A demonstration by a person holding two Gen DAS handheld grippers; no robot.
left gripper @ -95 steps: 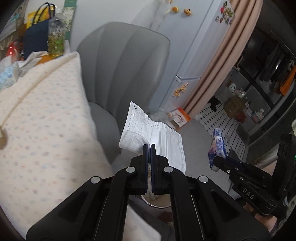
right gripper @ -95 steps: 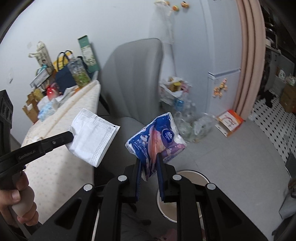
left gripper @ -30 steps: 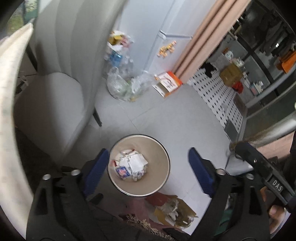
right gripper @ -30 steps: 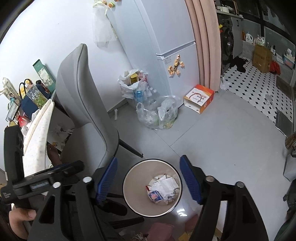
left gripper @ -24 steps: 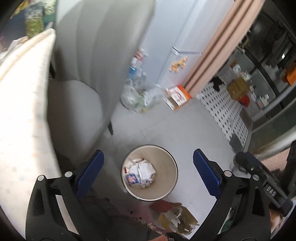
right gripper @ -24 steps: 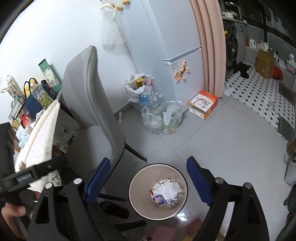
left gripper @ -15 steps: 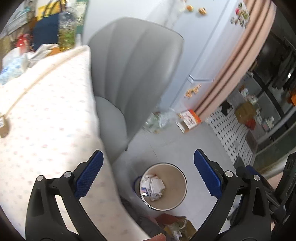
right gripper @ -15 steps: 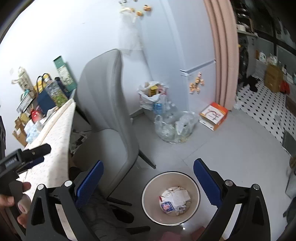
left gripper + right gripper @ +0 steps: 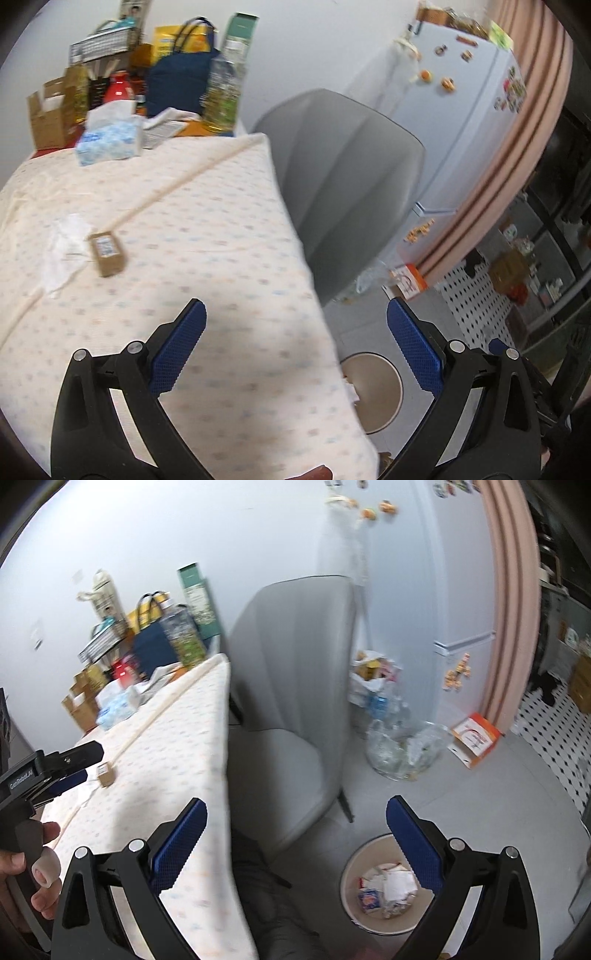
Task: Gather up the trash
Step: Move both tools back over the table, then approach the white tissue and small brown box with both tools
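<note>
While both jaws stand wide with nothing between them, the left gripper (image 9: 295,332) hangs over the table (image 9: 221,240). Beside the table, the right gripper (image 9: 295,830) hangs above the bin (image 9: 349,878). A small box (image 9: 107,253) lies on the table.

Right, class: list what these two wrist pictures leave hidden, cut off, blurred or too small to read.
- Waste bin, left wrist view: near side hidden by the tablecloth edge.
- Small brown box, left wrist view: label too small and blurred.
- Bin's contents, right wrist view: too small to identify.
- Left tool, right wrist view: cut off by the left edge.
</note>
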